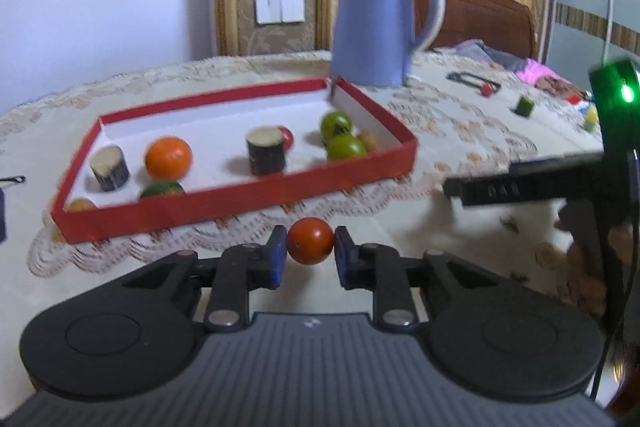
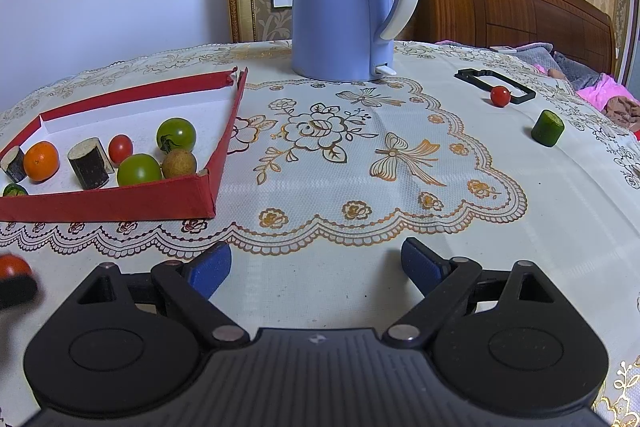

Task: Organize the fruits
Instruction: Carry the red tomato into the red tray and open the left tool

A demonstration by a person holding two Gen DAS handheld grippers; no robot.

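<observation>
Tomato (image 1: 310,241) pinched in left gripper (image 1: 310,247), lower centre; right gripper (image 2: 316,267) spread, empty; round skin may slip mid-carry to tray (image 1: 240,201).

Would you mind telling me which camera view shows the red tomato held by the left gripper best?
The left wrist view: the red tomato sits whole and centred between the left gripper fingers, just in front of the red tray. The right wrist view catches only part of it at the left edge.
</observation>
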